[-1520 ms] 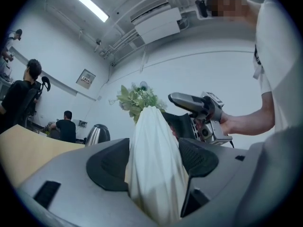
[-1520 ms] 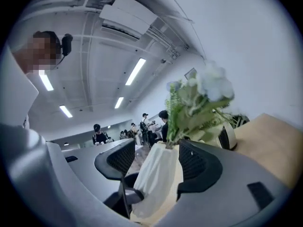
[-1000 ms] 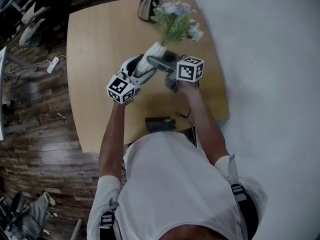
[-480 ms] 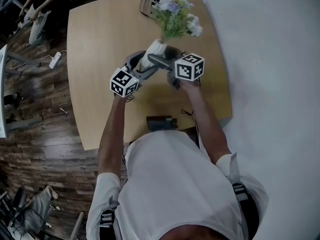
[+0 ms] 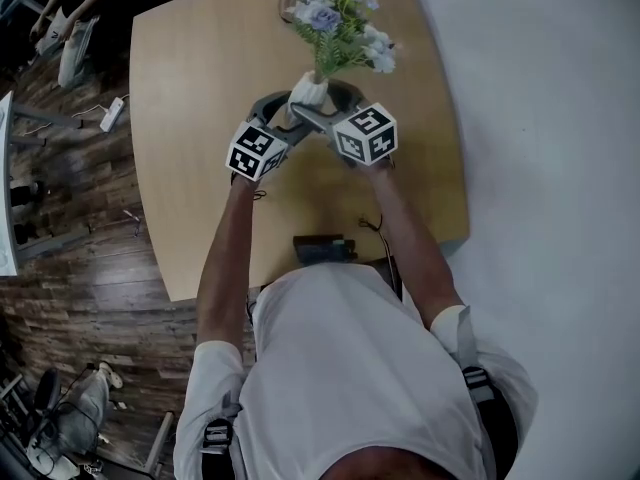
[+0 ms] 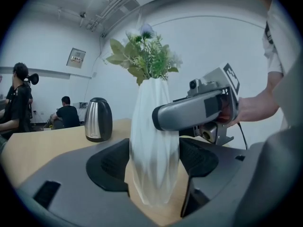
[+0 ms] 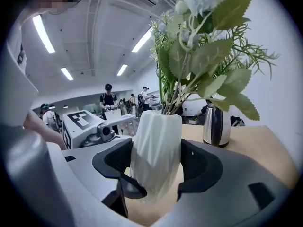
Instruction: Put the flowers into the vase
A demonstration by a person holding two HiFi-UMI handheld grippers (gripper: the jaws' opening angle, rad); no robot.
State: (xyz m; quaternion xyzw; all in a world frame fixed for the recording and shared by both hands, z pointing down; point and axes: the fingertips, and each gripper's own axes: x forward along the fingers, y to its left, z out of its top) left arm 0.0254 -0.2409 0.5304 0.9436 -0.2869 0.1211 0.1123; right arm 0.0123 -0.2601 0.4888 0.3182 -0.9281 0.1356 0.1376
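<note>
White vase (image 5: 308, 90), flowers (image 5: 340, 23) already in, has gone from tilted to upright, clasped by left tongs (image 6: 152, 167) and right tongs (image 7: 156, 167); task seems done.

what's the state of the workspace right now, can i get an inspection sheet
surface: light wood table, mostly bare
job's things: white ribbed vase upright near the far edge, flowers already in it
clutter: steel kettle behind the vase; dark device at the near edge
grippers: left tool and right tool both closed on the vase body from opposite sides
cables: thin cable beside the dark device; power strip with its cord on the floor
surroundings: dark wood floor to the left, pale surface to the right; people in the background
</note>
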